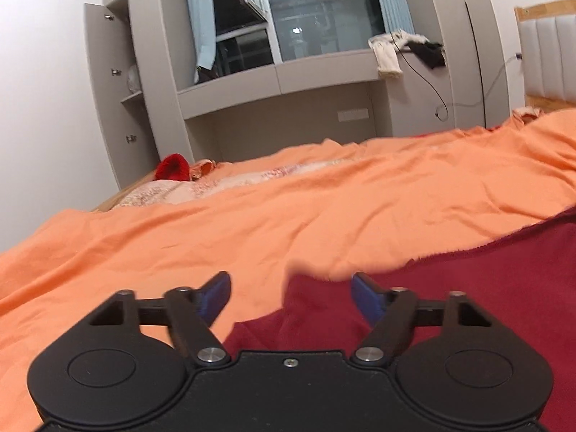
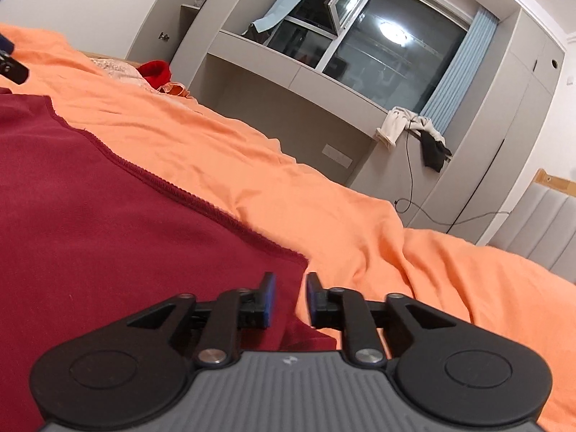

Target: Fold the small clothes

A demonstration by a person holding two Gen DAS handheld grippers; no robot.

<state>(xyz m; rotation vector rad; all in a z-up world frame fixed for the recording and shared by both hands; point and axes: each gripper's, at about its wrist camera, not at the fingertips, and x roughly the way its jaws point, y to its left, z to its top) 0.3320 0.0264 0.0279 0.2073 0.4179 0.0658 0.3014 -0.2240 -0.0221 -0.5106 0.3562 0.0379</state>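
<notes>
A dark red garment (image 1: 468,280) lies flat on the orange bedspread (image 1: 252,223). My left gripper (image 1: 291,297) is open, its blue pads wide apart, with a raised corner of the garment between them. In the right wrist view the garment (image 2: 108,223) fills the left side, its hem running diagonally. My right gripper (image 2: 291,300) is at the garment's near corner, its pads a narrow gap apart with the corner edge between them; whether they pinch the cloth is unclear. The left gripper's tip (image 2: 10,61) shows at the far left edge.
The orange bedspread (image 2: 360,216) is wrinkled and covers the bed. A bright red cloth (image 1: 172,167) and a patterned pillow (image 1: 162,194) lie at the far end. Grey cabinets and a window ledge with clothes (image 1: 406,46) stand beyond. A padded headboard (image 2: 547,216) is at right.
</notes>
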